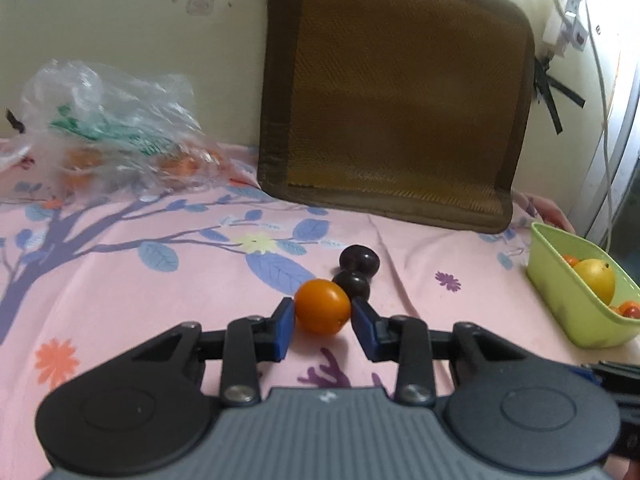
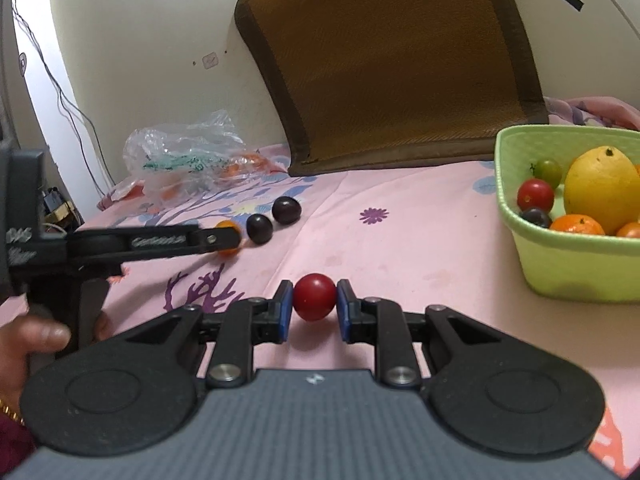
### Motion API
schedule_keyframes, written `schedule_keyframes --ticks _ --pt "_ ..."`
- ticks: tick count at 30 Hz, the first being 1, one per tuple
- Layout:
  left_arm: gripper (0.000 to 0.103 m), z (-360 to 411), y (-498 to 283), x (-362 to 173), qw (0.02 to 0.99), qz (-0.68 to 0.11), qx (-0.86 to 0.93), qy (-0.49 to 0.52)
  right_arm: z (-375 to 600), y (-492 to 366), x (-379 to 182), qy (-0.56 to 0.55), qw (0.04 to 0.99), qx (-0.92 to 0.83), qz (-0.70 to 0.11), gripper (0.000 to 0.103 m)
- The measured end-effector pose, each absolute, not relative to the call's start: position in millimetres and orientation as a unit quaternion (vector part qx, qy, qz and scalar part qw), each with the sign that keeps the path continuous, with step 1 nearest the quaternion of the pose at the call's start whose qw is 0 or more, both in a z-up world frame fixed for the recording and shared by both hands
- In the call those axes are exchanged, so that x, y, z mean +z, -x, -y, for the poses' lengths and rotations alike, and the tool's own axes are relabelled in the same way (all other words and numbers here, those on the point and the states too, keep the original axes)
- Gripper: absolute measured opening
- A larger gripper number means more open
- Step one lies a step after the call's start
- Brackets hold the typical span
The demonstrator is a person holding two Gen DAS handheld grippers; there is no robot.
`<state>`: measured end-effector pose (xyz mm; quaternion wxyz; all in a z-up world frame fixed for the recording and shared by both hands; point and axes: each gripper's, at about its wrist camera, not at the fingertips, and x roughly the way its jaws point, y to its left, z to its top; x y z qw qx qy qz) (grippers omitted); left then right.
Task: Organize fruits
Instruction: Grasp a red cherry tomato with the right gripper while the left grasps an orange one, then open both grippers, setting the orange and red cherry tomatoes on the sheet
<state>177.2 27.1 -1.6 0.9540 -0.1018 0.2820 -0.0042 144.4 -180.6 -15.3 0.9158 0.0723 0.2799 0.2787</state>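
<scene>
Pick-up step w/ both tools at once: left tool (image 1: 322, 326) clenched on the orange fruit (image 1: 322, 306) on the bed (image 1: 120, 280), just near of two dark plums (image 1: 358, 261), right tool (image 2: 314, 307) gripping the red tomato (image 2: 314, 296), so next, I'd judge, lift & carry both to the green basket (image 2: 560, 268) at far right w/o squashing.

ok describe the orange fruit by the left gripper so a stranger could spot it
Start at the brown mat against the wall, then come forward across the pink sheet. Two dark plums lie in a row; the orange fruit is nearest, between blue fingers, the only orange one there.
</scene>
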Motion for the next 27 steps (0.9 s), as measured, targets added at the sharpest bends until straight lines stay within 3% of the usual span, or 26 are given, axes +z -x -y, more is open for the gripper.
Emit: schedule_keyframes --ticks 11,22,27 --pt "0.032 17 -88 -1 0.955 -0.262 -0.104 0.092 196 -118 -16 -0.061 0.932 0.243 -0.262 0.026" --pt "0.033 65 -75 -6 0.949 -0.275 -0.149 0.036 239 -66 -25 -0.075 0.941 0.197 -0.264 0.028" --pt "0.047 61 -76 -7 0.948 -0.285 -0.135 0.048 232 -66 -25 -0.056 0.941 0.201 -0.266 0.038"
